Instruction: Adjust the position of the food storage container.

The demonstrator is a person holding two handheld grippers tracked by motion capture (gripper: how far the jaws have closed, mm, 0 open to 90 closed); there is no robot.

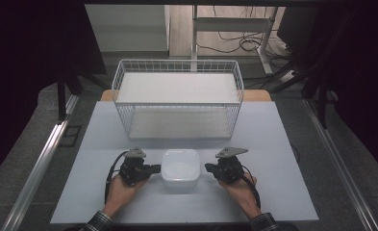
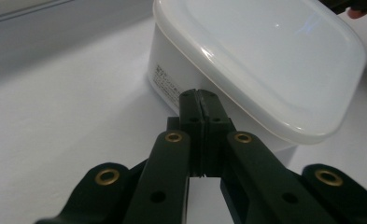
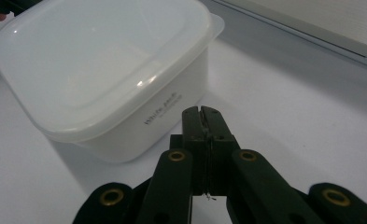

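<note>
high: overhead, facing fwd/down | tool cams: low, close (opp. sides) | shared: white container (image 1: 180,168)

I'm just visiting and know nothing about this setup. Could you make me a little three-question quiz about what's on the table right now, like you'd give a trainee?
1. True or false: the square white plastic container has its lid on.
2. Which describes both grippers' jaws? A) wide open B) pressed shut on nothing C) clamped on the lid
3. Fill in: behind the container stands a white wire ___ with two shelves.

Key:
1. True; the lid covers it.
2. B; the left gripper points at the container's side, the right gripper at its opposite side, neither one gripping it.
3. Rack.
</note>
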